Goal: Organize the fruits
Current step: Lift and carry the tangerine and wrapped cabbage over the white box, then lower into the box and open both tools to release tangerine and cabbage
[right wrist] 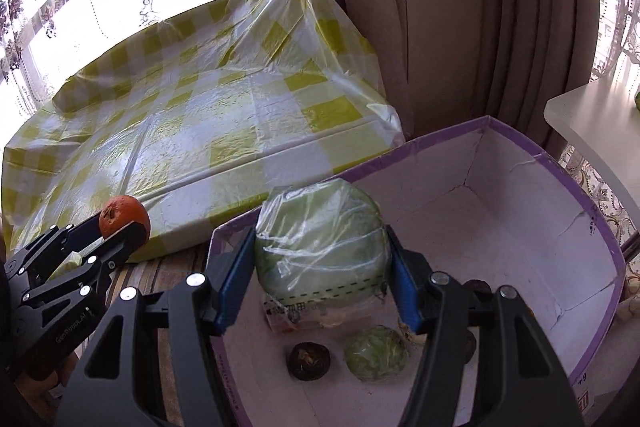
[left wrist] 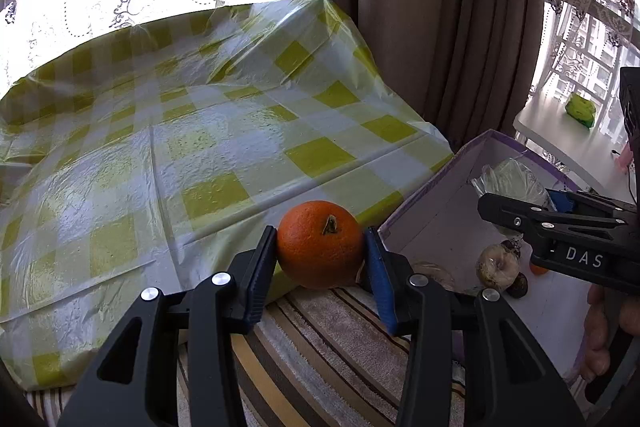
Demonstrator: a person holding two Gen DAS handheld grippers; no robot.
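Two grippers, each carrying produce, by the purple-edged box.

The left gripper (left wrist: 320, 247) angles down over the checked cloth (left wrist: 160, 147), jaws clamped on an orange (left wrist: 320, 243); the right gripper (right wrist: 322, 267) tilts down over the box (right wrist: 560, 227), jaws gripping a plastic-wrapped cabbage (right wrist: 320, 239); only the right view shows the box floor, with a small green cabbage (right wrist: 376, 353) and a dark round fruit (right wrist: 309, 361).

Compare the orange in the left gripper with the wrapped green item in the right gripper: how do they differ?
The orange is bare, while the wrapped green item is covered in clear plastic film. The orange is deep orange with a stem end showing; the green item is pale green and looks bulkier. The orange is held over the checked cloth's edge, the green item over the purple-rimmed box. Both are round and clamped between gripper pads.
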